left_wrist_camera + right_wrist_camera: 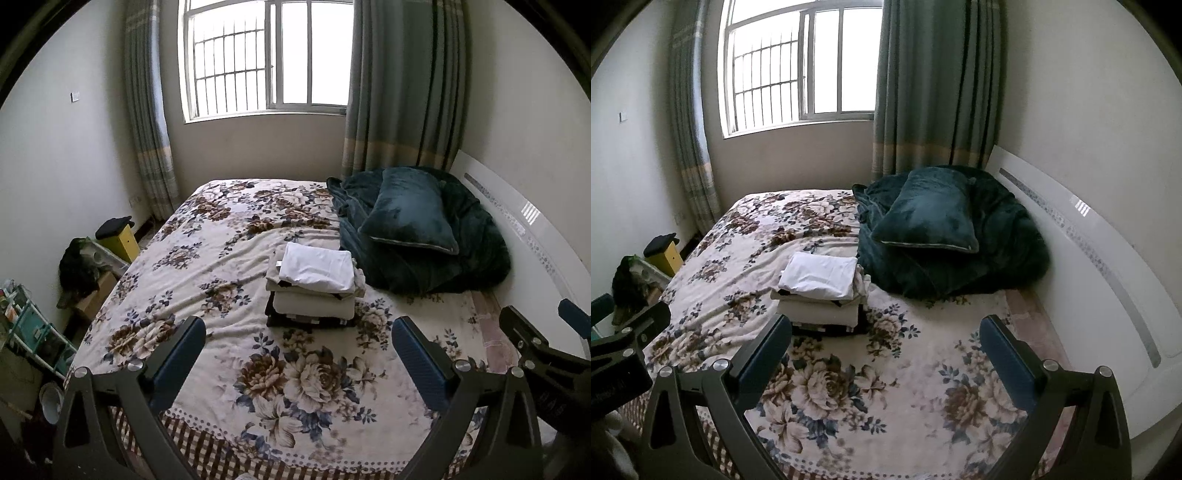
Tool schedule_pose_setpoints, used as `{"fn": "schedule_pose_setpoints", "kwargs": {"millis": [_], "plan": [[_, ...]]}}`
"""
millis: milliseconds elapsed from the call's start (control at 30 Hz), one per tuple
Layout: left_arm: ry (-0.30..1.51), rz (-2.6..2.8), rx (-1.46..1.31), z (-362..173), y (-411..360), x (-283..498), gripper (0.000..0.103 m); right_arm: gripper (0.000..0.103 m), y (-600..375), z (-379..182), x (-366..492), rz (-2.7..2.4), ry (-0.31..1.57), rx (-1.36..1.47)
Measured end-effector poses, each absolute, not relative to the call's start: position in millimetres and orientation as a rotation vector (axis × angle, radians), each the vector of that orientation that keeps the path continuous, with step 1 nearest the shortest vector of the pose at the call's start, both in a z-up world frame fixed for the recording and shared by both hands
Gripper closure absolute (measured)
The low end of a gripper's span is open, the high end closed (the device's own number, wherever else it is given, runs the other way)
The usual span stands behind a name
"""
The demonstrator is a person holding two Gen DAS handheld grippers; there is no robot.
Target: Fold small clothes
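A stack of folded clothes (314, 288) sits in the middle of the floral bedspread (229, 266), with a white folded garment (317, 266) on top; it also shows in the right wrist view (820, 291). My left gripper (299, 341) is open and empty, held above the near part of the bed, short of the stack. My right gripper (886, 339) is open and empty, also short of the stack, which lies ahead to its left. The right gripper's body shows at the right edge of the left wrist view (546, 354).
A dark green blanket and pillow (417, 225) are heaped at the bed's far right by the white headboard (1089, 266). Boxes, a yellow stool (120, 236) and a shelf of clutter (33, 332) stand on the floor to the left. Window and curtains are behind.
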State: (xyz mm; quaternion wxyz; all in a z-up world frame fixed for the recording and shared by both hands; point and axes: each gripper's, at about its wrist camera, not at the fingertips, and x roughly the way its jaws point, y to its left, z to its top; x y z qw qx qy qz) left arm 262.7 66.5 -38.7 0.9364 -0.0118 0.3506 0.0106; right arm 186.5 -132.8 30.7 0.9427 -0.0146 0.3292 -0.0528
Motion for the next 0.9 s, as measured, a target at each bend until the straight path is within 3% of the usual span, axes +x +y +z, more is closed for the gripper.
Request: {"fn": "schedule_pose_setpoints", "kwargs": {"millis": [900], "plan": [[0.724, 0.064, -0.046, -41, 74, 251, 0.000, 0.000, -128, 34, 188, -0.080, 0.666, -0.048]]}}
